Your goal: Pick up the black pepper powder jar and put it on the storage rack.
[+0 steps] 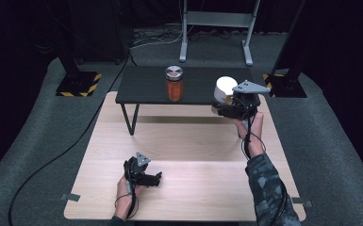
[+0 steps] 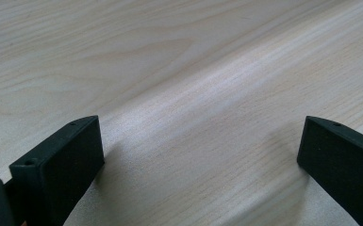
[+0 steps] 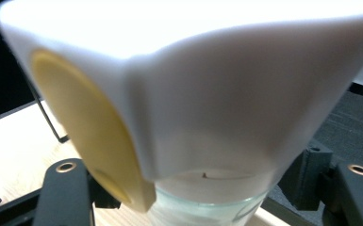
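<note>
The white-lidded jar [image 1: 222, 92] is up in the air at the right end of the black shelf [image 1: 146, 87], held by the right gripper [image 1: 228, 109]. In the right gripper view the jar [image 3: 217, 117] looks very close. It has a big white lid with flat sides and a clear glass body below it, with something pale inside. There is a yellow patch on one side of the lid.

The right gripper is clamped tight on the jar, low down, around the glass part under the lid. That looks like a good place to hold it, since the lid is wider and would stop the jar from slipping down. Glass is hard and smooth, so it could slide if the squeeze is weak, and it could break if it drops or bumps the shelf. It is probably a bit heavy, so it should be set down slowly and kept straight up.

An orange jar [image 1: 174, 84] with a metal lid stands on the shelf, well apart from the white one.

The left gripper [image 1: 154, 179] rests low over the wood table [image 1: 193, 155], near the person. Its jaws stand wide apart with nothing between them.
</note>
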Demonstrator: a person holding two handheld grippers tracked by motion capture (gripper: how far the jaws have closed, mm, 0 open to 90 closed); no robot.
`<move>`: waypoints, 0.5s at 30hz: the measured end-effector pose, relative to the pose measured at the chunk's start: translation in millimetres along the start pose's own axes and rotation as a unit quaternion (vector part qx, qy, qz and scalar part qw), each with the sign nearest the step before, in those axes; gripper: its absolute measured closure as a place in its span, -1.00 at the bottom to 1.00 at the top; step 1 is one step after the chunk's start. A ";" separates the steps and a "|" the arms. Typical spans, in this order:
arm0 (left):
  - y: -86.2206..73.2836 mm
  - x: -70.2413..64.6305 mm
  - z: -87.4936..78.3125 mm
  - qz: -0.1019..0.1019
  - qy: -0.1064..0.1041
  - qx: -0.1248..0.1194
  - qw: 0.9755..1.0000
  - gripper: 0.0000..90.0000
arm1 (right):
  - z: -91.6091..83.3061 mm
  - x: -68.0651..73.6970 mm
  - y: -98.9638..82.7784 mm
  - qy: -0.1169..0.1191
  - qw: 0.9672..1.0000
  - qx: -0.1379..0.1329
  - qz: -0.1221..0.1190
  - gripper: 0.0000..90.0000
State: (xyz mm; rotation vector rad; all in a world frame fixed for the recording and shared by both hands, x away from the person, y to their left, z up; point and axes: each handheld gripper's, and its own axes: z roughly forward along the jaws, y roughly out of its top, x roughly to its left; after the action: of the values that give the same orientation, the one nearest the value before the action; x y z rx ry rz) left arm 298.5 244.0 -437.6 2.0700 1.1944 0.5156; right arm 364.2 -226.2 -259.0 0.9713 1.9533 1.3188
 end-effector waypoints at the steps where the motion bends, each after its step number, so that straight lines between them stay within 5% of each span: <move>1: 0.3 0.4 0.0 0.001 0.000 0.001 1.000 -0.99 | -0.2 -0.9 0.1 0.000 1.000 -0.002 0.000 -0.34; 15: 0.6 1.2 0.1 -0.001 -0.002 0.002 1.000 -0.99 | 1.5 -4.7 15.4 -0.007 1.000 -0.004 -0.004 -0.34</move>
State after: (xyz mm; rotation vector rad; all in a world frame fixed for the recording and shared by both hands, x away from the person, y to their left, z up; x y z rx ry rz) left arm 299.6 244.7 -437.2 2.0709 1.1967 0.5082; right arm 371.8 -225.6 -244.8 0.9651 1.9390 1.3109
